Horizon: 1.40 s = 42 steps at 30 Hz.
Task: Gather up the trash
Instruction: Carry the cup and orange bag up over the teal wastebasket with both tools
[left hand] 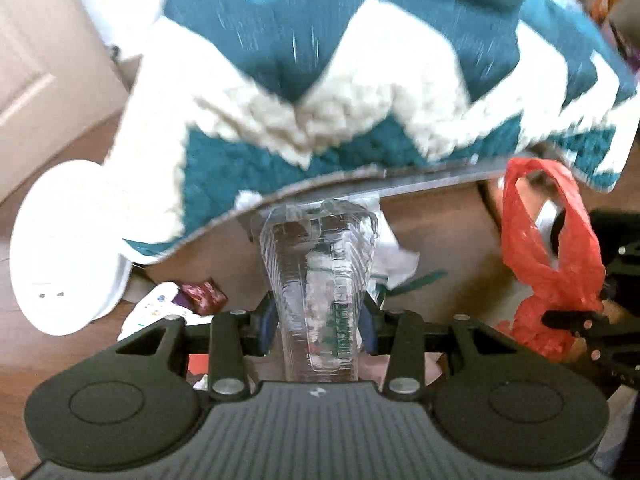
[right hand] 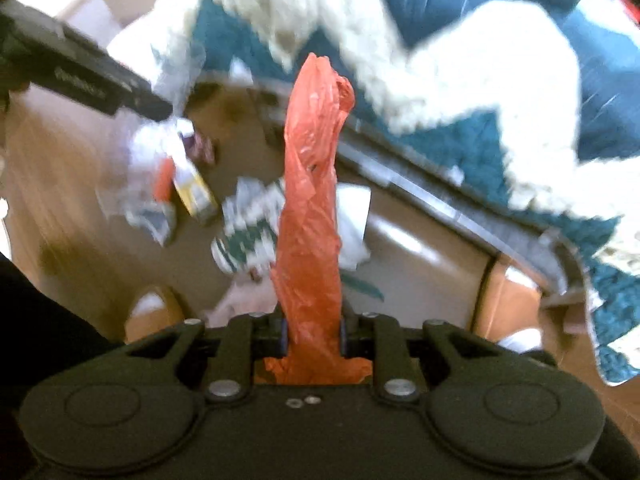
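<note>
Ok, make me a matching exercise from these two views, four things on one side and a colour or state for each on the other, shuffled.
Things:
1. plastic bag
2. clear plastic container
3. rug
4. round disc

Descriptions:
A. white, on the floor at the left
B. red, clamped in the right gripper
C. teal and cream zigzag
D. see-through, clamped in the left gripper

Pairs: 1-B, 2-D, 3-C, 4-A

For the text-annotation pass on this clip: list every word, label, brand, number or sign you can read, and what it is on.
No text can be read with certainty.
Clear plastic container in the left tool: green-printed label inside, too blurred to read.
Black bar at upper left of the right wrist view: pale lettering, too blurred.
Small logo mark on the left tool's body: a symbol, no words.
Wrappers on the floor: print smeared by motion.
Red plastic bag: no print visible.
</note>
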Motion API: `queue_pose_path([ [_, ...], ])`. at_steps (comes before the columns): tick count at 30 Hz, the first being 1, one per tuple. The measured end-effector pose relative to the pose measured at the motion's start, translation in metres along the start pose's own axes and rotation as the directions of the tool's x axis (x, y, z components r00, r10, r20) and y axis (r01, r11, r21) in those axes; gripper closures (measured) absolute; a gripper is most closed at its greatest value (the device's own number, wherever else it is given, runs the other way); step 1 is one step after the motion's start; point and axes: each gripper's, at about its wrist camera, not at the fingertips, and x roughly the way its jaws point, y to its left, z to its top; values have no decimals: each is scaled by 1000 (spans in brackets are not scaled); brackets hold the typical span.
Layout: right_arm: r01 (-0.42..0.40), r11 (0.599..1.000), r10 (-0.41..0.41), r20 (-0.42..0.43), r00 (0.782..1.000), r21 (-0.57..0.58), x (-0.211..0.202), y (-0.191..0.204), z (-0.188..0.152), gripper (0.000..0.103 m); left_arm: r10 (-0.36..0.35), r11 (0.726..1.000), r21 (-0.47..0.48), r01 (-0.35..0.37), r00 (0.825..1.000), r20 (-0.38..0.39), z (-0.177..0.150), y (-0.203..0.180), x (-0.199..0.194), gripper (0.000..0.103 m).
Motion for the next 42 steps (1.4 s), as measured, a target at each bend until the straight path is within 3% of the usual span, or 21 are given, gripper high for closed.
queue_pose_path([
  [6, 19, 1000, -18, 207, 978, 0, -84, 5, 5, 81, 32, 998, -55, -24, 987, 155, 3, -16, -87, 63],
  [13, 68, 998, -61, 416, 907, -3, -176, 1, 20, 81, 55, 998, -52, -40, 938, 342, 21, -44, -177, 63],
  [19, 113, 994, -99, 571, 815, 12, -254, -16, 48, 81, 41, 999, -51, -19, 870, 492, 57, -64, -246, 63],
  [27, 131, 987, -157, 700, 697, 91, -335, -54, 102, 81, 45, 998, -58, -9, 757, 652, 128, -87, -323, 62],
  [34, 107, 980, -198, 741, 641, 169, -363, -90, 158, 81, 59, 998, -69, -11, 667, 743, 195, -98, -362, 61],
  [36, 105, 977, -209, 740, 640, 185, -362, -101, 172, 81, 61, 997, -73, -10, 658, 751, 212, -100, -362, 61],
  [38, 111, 974, -223, 731, 645, 198, -359, -108, 185, 81, 74, 997, -81, -20, 660, 748, 228, -102, -357, 61],
  [42, 119, 974, -221, 703, 676, 192, -345, -117, 202, 81, 85, 996, -90, -30, 702, 707, 258, -103, -330, 61],
])
